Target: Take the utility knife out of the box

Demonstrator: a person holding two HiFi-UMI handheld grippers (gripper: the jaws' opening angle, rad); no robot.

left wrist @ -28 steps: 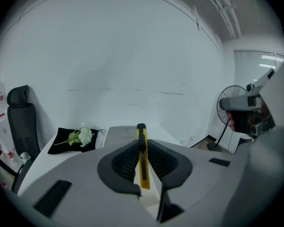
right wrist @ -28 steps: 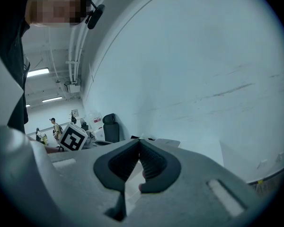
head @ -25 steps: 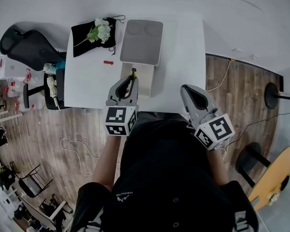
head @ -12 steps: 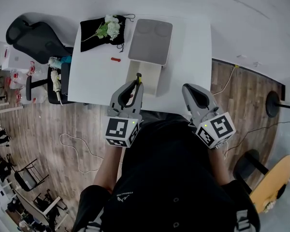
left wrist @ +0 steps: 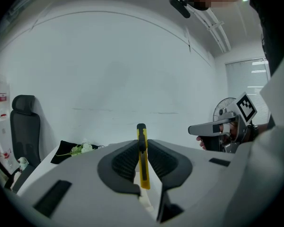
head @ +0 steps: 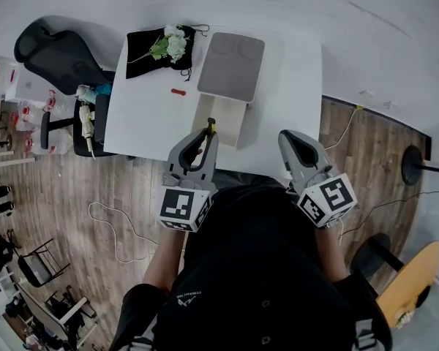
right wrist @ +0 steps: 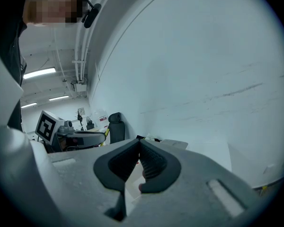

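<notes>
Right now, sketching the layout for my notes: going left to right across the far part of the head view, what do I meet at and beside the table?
Black office chair → black cloth with white flowers → grey box lid.

COUNT | grippers 2: left gripper [head: 207, 136], right gripper [head: 291, 139] | utility knife [left wrist: 142, 162] 1 | box [head: 228, 115] 1 | black cloth [head: 143, 50] 1 | flower bunch [head: 172, 44] 1 | small red item [head: 178, 91] 1 | office chair [head: 55, 53] 1 | surface [head: 146, 115] 1
</notes>
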